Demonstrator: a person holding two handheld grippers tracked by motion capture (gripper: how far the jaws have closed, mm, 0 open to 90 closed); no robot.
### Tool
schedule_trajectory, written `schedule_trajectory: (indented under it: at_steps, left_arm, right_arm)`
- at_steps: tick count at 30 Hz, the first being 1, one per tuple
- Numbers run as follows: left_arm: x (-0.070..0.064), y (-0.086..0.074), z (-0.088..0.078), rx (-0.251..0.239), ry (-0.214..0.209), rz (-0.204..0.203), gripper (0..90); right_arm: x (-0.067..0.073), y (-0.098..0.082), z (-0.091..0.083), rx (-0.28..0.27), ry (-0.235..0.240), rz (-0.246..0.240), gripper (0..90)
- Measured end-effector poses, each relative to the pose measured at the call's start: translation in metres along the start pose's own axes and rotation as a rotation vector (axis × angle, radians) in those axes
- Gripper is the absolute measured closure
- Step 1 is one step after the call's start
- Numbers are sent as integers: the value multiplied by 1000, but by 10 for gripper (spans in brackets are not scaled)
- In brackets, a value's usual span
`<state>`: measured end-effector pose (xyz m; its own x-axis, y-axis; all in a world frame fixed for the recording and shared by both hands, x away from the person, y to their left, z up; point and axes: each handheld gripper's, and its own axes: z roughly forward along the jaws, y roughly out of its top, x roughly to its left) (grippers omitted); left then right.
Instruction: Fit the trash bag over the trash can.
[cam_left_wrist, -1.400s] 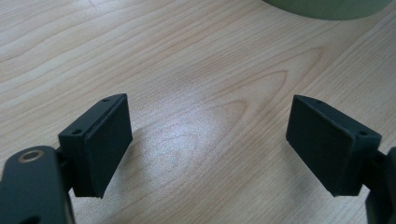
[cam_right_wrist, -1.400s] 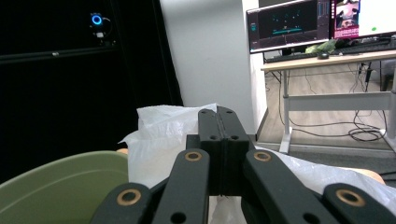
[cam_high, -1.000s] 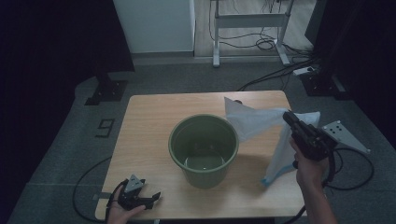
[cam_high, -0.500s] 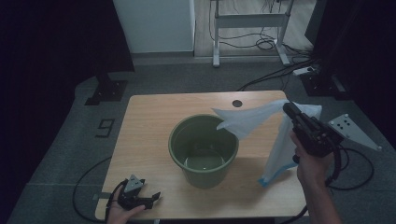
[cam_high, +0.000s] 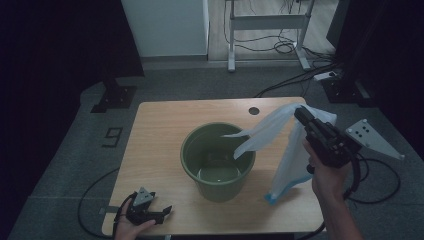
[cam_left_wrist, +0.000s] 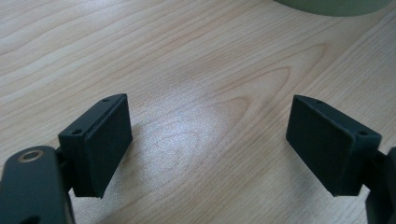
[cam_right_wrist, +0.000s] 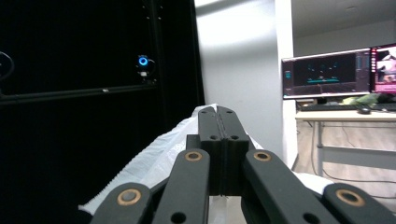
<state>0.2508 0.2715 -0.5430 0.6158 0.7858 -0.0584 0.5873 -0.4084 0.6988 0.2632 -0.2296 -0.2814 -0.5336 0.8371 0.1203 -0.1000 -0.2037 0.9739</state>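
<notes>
A thin, translucent white plastic bag (cam_high: 280, 145) drapes over a smooth, glossy green plastic bucket (cam_high: 218, 160) on a pale wood-grain desk (cam_high: 155, 130), beside matt black tongs (cam_left_wrist: 210, 149).

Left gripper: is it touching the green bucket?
Apart. In the high view the left gripper lies near the table's front edge, bare wood between it and the green bucket.

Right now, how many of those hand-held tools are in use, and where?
2. The left tool rests at the table's near left corner, jaws open over bare wood. The right tool is raised at the right, shut on a white plastic bag draped toward the green bucket.
</notes>
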Motion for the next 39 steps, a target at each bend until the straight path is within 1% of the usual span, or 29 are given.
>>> schedule_trajectory:
  at_steps: [1,6,14,19,20,21,24,26,28,32,35,39]
  left_arm:
    - [0,0,0,-1,0,-1,142]
    - [2,-1,-1,-5,1,-3,142]
    - [1,0,0,-2,-3,-4,142]
    - [1,0,0,1,-3,-5,142]
    - [1,0,0,1,-3,-4,142]
    - [1,-1,0,1,-3,-4,142]
    - [2,-1,0,-1,-4,-5,142]
    - [2,-1,0,2,-4,-2,142]
    - [2,-1,0,4,-3,-1,142]
    - [2,-1,1,7,-1,-1,142]
    - [2,-1,1,8,0,0,142]
    - [2,-1,1,9,0,1,142]
  right_arm:
    - [3,4,2,-1,8,-4,889]
    - [12,11,4,-23,24,-18,889]
    - [24,20,4,-45,46,-30,889]
    - [32,23,6,-50,71,-34,889]
    - [35,23,8,-50,81,-42,889]
    - [36,23,8,-48,82,-49,889]
    - [40,15,11,-27,84,-67,889]
    - [41,2,14,0,85,-63,888]
    - [41,-6,16,15,82,-58,888]
    - [38,-27,22,54,75,-39,888]
    - [38,-37,23,70,70,-37,888]
    - [37,-46,24,86,65,-37,888]
